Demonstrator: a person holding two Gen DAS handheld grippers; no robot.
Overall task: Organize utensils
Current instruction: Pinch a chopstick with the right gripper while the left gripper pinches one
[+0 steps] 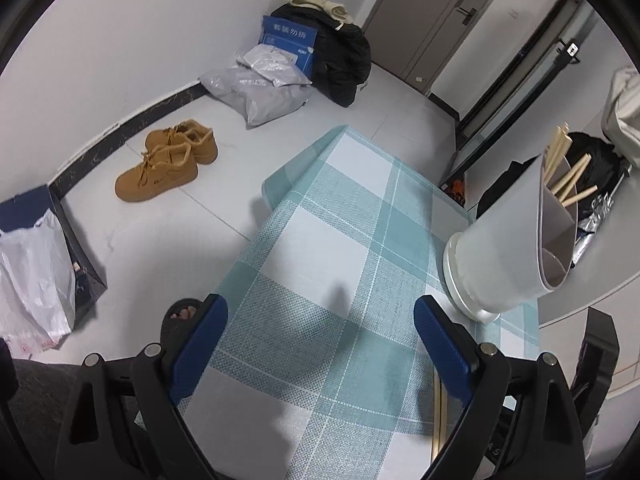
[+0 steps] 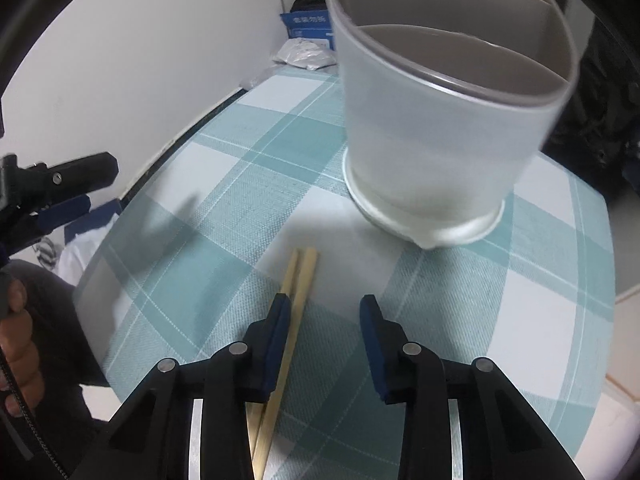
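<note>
A pair of wooden chopsticks [image 2: 298, 280] lies on the teal checked tablecloth [image 2: 224, 216], pointing at a white divided utensil holder [image 2: 440, 128]. My right gripper [image 2: 326, 316] hangs over them, open. The chopsticks run along the inside of its left finger, and a gap separates them from the right finger. Several more chopsticks [image 1: 572, 184] stand in the far compartment of the holder [image 1: 508, 248]. My left gripper [image 1: 320, 320] is wide open over bare cloth, left of the holder, with nothing between its fingers. It also shows at the left edge of the right wrist view, the left gripper [image 2: 72, 188].
The table [image 1: 352, 216] is narrow, and its left edge drops to a tiled floor. On the floor are tan shoes [image 1: 168, 160], plastic bags [image 1: 256, 88] and a dark jacket [image 1: 344, 64]. A sandalled foot [image 1: 182, 312] stands by the table. A door [image 1: 432, 12] is at the back.
</note>
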